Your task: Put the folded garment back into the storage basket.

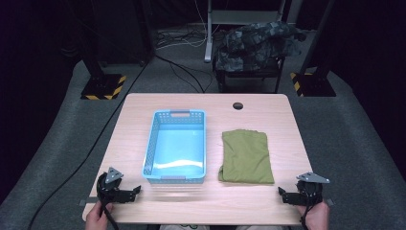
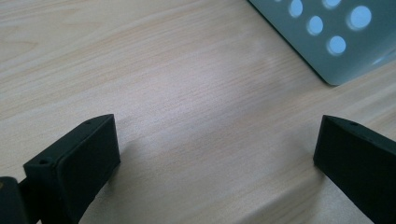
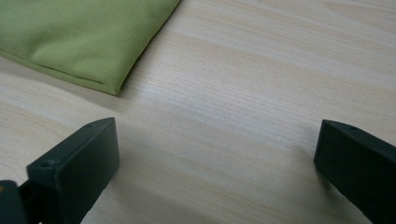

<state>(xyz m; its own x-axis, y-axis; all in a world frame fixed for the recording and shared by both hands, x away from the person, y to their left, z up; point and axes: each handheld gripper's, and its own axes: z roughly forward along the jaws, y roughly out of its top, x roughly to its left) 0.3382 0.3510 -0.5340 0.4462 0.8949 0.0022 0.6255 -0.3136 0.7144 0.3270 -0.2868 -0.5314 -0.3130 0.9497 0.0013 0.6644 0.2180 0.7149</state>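
The wooden bench (image 1: 134, 143) carries a blue perforated basket (image 1: 176, 144) at centre and a folded olive-green cloth (image 1: 245, 156) just right of it. The right tool (image 1: 287, 195) sits near the cloth's near-right corner — jaws spread, empty. The left tool (image 1: 130, 192), also spread, rests by the basket's corner; both gripper views crop these things.
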